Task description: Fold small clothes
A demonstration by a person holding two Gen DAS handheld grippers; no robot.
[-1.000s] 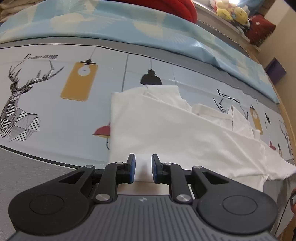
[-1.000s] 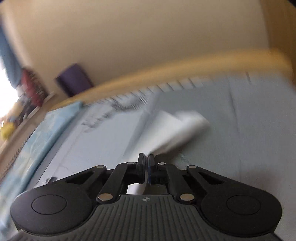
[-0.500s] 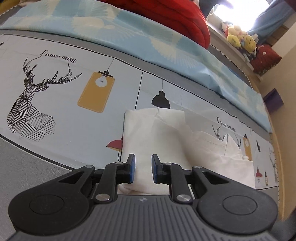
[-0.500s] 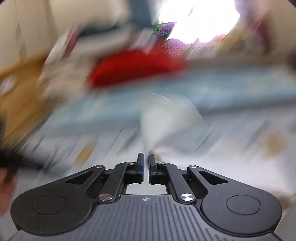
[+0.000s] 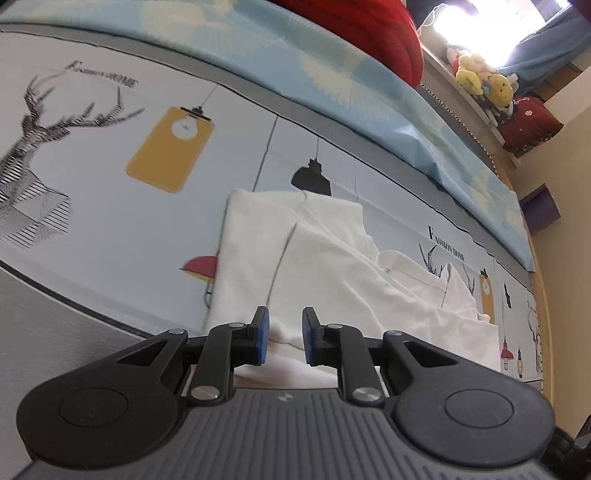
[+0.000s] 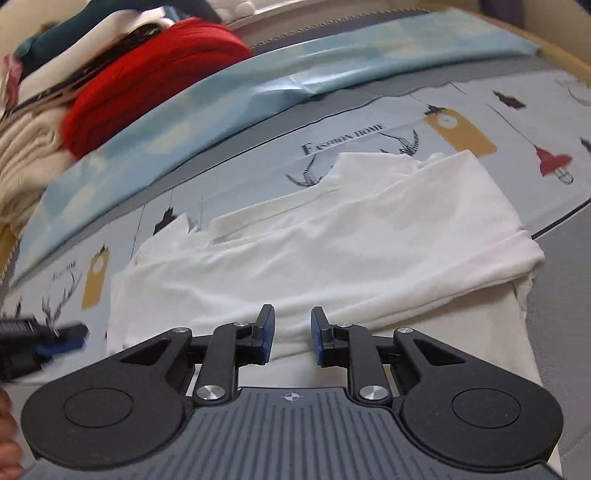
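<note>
Two tools apart: right tool [image 6: 292, 334] just released white garment [image 6: 332, 251]; red bundle [image 6: 147, 74] behind.

The soft, matt white cloth garment [image 6: 332, 251] lies on a smooth printed pale-blue bedsheet [image 5: 110, 229], while the black gripper fingers [image 6: 221, 350] look matt plastic with shiny metal rivets.

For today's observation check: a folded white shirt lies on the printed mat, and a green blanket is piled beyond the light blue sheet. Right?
Not quite. The blanket is red, not green, as the left wrist view shows. The white shirt does lie folded on the mat, with the sheet beyond.
</note>
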